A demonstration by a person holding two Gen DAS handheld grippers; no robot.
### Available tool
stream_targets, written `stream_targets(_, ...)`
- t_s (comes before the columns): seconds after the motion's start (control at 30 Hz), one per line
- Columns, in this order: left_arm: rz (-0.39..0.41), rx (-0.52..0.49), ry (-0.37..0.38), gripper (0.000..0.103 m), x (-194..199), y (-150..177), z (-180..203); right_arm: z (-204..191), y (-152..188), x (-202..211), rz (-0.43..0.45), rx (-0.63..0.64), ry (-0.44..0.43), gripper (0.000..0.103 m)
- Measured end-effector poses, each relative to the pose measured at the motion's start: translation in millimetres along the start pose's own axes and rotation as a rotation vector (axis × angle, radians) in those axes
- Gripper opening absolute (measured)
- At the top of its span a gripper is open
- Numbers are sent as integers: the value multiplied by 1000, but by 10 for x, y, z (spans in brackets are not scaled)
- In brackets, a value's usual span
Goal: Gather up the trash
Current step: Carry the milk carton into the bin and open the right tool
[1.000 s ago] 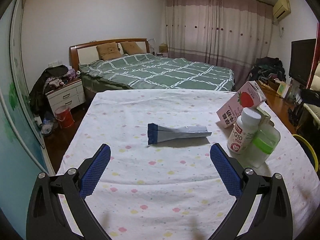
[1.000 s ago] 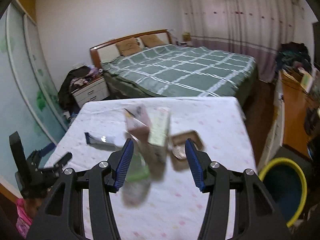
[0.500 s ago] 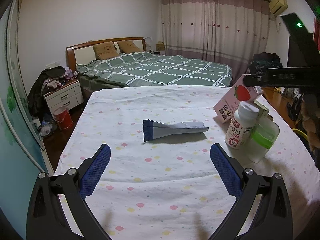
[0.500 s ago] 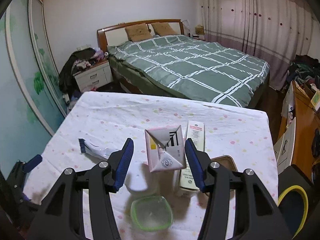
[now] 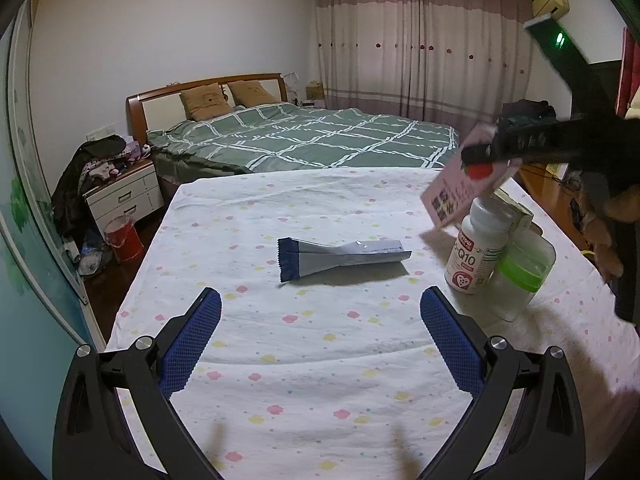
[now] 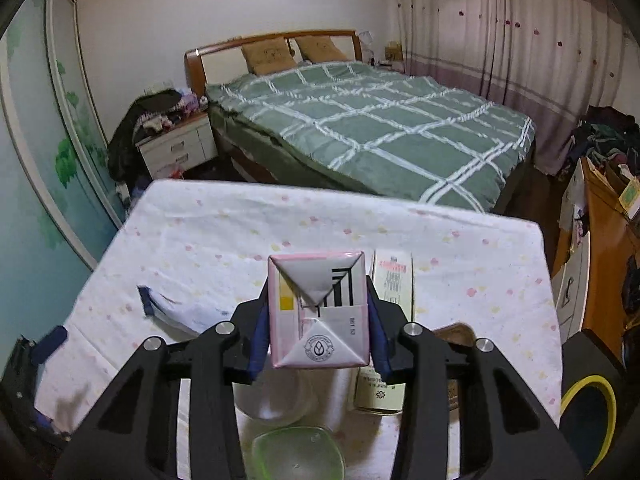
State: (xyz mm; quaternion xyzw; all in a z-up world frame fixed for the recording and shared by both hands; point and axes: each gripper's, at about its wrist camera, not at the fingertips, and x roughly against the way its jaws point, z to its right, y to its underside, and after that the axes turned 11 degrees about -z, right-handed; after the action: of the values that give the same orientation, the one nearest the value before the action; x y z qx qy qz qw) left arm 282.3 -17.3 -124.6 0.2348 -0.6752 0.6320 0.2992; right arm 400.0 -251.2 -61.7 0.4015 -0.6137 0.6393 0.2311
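The right gripper [image 6: 318, 330] is clamped on the pink carton [image 6: 318, 312], lifted clear of the table [image 6: 224, 232]; carrying it to the yellow-rimmed bin [image 6: 588, 412], probably the trash, comes next. The left gripper [image 5: 318, 344] hangs agape short of the wrapper [image 5: 340, 258]. Only the right wrist view shows the bin.

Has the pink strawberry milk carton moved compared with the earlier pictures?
Yes. In the left wrist view the pink strawberry milk carton now hangs tilted above the white supplement bottle instead of standing behind it, clamped in the right gripper.
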Motion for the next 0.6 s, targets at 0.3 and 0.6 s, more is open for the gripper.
stream_targets(0.3,6,-19,1,98,24,6,33,232,43,1020,196,-68,-79,39)
stream_targets(0.6,10,-54,8,98,54,25,82,1243,1026,1869,311,-282,94,39)
